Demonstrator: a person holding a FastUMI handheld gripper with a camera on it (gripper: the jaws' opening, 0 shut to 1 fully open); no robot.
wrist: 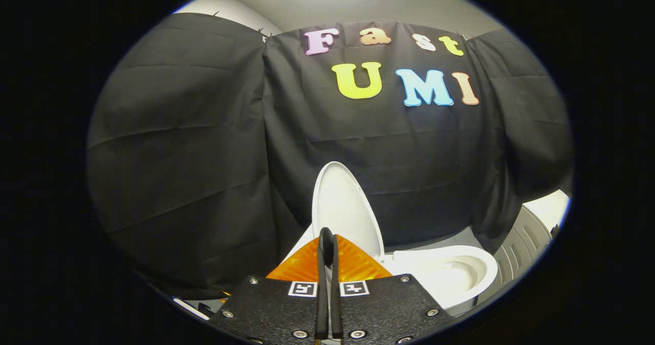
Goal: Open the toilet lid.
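The white toilet lid [344, 209] stands raised, nearly upright, just beyond my fingers. To its right lies the open white bowl with its seat rim [450, 271]. My gripper [326, 237] is shut, its two fingers pressed together with nothing between them, and their tips show in front of the lid's lower part. I cannot tell whether the tips touch the lid.
Black cloth walls close in behind and to the left of the toilet. A grey ribbed object [519, 245] stands to the right of the bowl, with a white surface [550, 207] behind it.
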